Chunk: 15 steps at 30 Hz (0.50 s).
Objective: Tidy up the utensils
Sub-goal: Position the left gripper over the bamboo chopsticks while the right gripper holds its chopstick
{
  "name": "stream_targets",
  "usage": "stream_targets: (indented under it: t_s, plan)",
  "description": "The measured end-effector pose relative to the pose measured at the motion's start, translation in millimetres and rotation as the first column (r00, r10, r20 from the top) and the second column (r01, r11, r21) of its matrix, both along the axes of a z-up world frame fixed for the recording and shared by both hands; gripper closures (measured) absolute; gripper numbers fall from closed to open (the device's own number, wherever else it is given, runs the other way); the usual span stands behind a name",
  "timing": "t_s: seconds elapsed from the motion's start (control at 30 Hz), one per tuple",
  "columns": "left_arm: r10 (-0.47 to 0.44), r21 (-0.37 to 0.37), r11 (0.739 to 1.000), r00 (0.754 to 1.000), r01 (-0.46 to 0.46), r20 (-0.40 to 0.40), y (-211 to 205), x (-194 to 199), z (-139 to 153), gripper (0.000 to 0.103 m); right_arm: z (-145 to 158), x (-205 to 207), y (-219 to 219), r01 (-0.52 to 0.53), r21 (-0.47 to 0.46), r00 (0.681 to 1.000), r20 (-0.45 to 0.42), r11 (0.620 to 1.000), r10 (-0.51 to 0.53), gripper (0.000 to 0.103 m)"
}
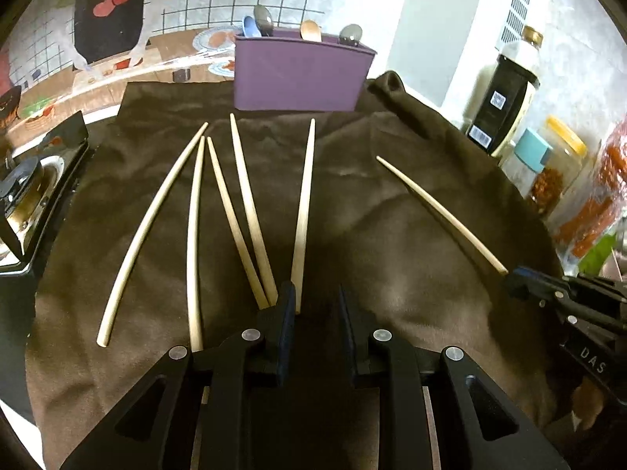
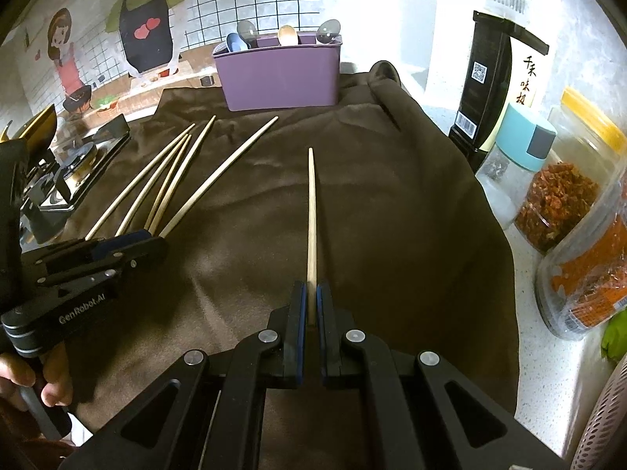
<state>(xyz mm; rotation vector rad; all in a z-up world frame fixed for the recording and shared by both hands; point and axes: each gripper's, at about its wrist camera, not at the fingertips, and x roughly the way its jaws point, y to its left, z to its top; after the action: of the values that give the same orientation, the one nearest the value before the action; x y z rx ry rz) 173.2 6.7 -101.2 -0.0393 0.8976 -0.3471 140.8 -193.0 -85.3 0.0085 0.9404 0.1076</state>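
Several pale wooden chopsticks (image 1: 239,211) lie fanned on a brown cloth (image 1: 392,235). A purple utensil holder (image 1: 299,74) with several spoons (image 1: 263,19) stands at the cloth's far edge; it also shows in the right wrist view (image 2: 280,78). My left gripper (image 1: 315,305) is open just above the near end of one chopstick (image 1: 303,211). My right gripper (image 2: 312,305) is shut on the near end of a single chopstick (image 2: 312,211) that points toward the holder. The same chopstick (image 1: 439,211) and right gripper (image 1: 521,278) appear at the right of the left wrist view.
A dark sauce bottle (image 2: 497,78), a blue-capped shaker (image 2: 517,149) and jars of dried food (image 2: 564,196) line the right side. A stove burner (image 1: 27,196) sits at the left. A cartoon wall sticker (image 2: 145,19) covers the back wall.
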Motion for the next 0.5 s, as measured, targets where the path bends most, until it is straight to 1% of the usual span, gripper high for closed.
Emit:
stream_targets:
  t_s: [0.07, 0.23, 0.33, 0.43, 0.47, 0.5]
  plan:
    - [-0.006, -0.015, 1.0, 1.0, 0.005, -0.019, 1, 3, 0, 0.08, -1, 0, 0, 0.001, 0.002, 1.0, -0.005, 1.0, -0.001, 0.099]
    - [0.011, 0.013, 1.0, 0.998, -0.01, -0.059, -2, 10, -9, 0.08, -2, 0, 2, -0.006, 0.007, 1.0, -0.006, 1.0, 0.006, 0.099]
    - [0.032, 0.018, 0.999, 0.998, -0.031, -0.058, -4, 13, -10, 0.08, -3, 1, 2, -0.004, 0.009, 1.0, -0.003, 1.0, 0.004, 0.099]
    - [0.055, 0.051, 0.997, 0.997, -0.053, -0.053, -10, 16, -9, 0.084, -6, 3, 2, -0.001, 0.008, 1.0, -0.008, 1.0, 0.001, 0.099]
    - [0.067, 0.05, 0.997, 0.996, -0.064, -0.054, -10, 17, -9, 0.092, -7, 4, 2, -0.001, 0.007, 1.0, -0.01, 1.0, 0.001, 0.099]
    - [0.072, 0.037, 0.997, 0.996, -0.07, -0.057, -9, 18, -9, 0.093, -7, 4, 2, -0.002, 0.005, 1.0, -0.011, 1.0, 0.002, 0.099]
